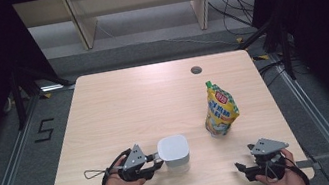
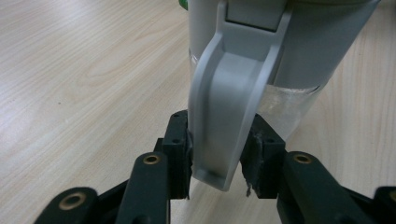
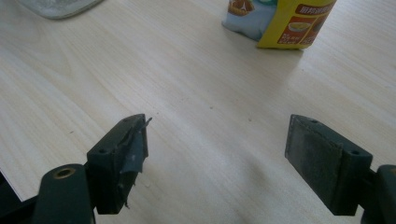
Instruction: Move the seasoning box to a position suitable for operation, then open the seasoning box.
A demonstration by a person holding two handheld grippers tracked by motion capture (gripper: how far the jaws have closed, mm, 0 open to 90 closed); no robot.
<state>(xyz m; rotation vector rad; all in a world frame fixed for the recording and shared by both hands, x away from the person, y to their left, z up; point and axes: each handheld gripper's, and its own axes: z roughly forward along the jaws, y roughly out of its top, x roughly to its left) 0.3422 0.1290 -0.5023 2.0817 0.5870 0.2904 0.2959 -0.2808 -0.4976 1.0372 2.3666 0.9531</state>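
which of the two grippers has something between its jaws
The left gripper: the grey handle of the jug sits between its jaws. The right gripper has wide-open jaws with bare table between them.

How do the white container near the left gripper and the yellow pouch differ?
The white container is squat and rigid with a grey handle and clear lower wall; the yellow pouch is taller, soft, printed, with a green cap. The container's handle sits between the left gripper's pads; the pouch stands untouched, apart from the open right gripper. The container stands nearer the person than the pouch. Both stand upright on the wooden table.
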